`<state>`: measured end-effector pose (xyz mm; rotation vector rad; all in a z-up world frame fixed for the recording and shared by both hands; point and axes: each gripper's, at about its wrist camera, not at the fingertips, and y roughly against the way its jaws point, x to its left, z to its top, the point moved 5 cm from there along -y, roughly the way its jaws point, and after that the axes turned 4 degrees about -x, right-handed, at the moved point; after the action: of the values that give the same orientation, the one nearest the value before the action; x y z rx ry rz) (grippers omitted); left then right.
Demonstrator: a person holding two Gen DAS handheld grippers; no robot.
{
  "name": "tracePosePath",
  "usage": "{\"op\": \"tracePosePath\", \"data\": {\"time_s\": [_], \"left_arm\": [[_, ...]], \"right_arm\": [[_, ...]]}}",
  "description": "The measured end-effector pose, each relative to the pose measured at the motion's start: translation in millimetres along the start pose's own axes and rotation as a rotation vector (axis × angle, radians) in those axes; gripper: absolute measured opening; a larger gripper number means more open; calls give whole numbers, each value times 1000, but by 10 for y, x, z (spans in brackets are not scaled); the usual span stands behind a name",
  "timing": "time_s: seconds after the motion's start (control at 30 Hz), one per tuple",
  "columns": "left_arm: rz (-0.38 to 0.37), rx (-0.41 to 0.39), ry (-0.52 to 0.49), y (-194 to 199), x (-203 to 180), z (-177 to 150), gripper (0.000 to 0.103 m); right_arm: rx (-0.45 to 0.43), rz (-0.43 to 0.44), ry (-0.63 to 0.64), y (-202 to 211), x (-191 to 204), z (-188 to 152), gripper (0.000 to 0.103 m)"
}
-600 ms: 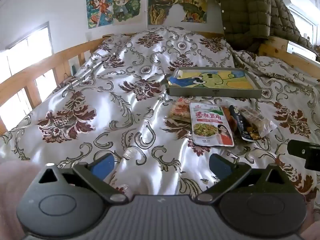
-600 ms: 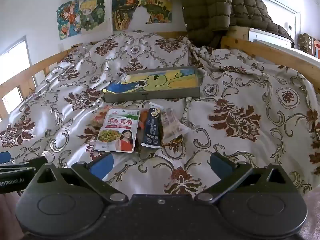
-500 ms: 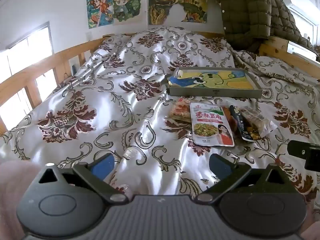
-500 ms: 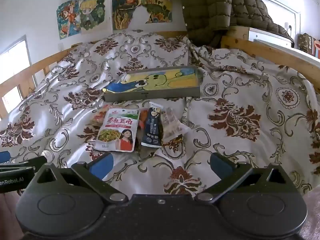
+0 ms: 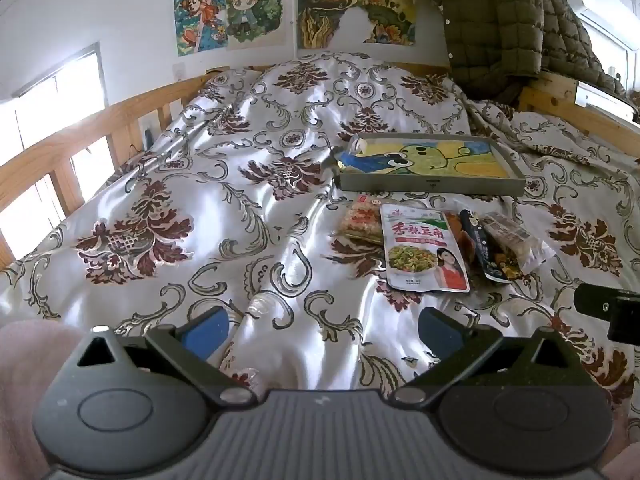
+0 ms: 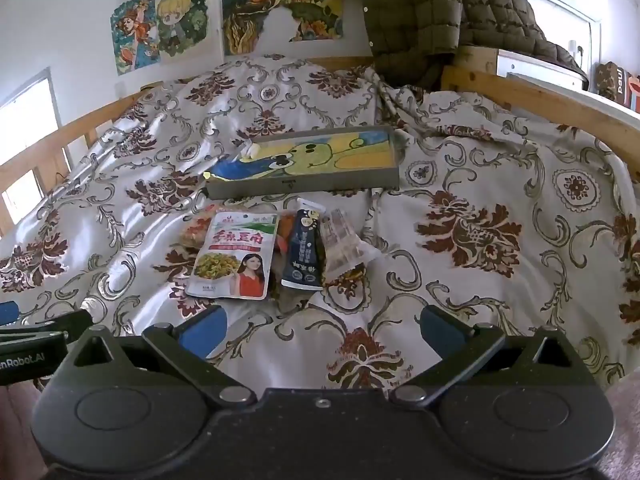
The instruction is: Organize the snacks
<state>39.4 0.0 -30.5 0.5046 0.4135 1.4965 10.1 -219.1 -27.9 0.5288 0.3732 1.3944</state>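
Several snack packets lie together on the patterned bedspread: a white and green pouch (image 5: 424,252) (image 6: 234,256), a dark blue packet (image 5: 482,250) (image 6: 304,252), a clear packet (image 5: 516,240) (image 6: 344,240) and an orange-tinted packet (image 5: 360,222) (image 6: 196,230) half under the pouch. Just behind them sits a shallow grey tray (image 5: 430,186) (image 6: 304,184) lined with a cartoon picture. My left gripper (image 5: 324,326) hangs open over bare bedspread, left of and nearer than the snacks. My right gripper (image 6: 322,326) is open too, nothing between its fingers, just short of the snacks.
Wooden bed rails (image 5: 80,136) (image 6: 560,100) run along both sides. An olive quilted jacket (image 5: 500,28) (image 6: 420,20) hangs over the far right corner. Posters (image 5: 232,12) cover the wall behind. The other gripper's tip shows at each view's edge.
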Motion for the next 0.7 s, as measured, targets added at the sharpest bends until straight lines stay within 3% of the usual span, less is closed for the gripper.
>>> {"op": "tracePosePath", "data": {"time_s": [0.7], "left_arm": [[0, 2, -1, 0, 1, -2, 103]], "right_arm": [[9, -1, -2, -14, 0, -6, 102]]}}
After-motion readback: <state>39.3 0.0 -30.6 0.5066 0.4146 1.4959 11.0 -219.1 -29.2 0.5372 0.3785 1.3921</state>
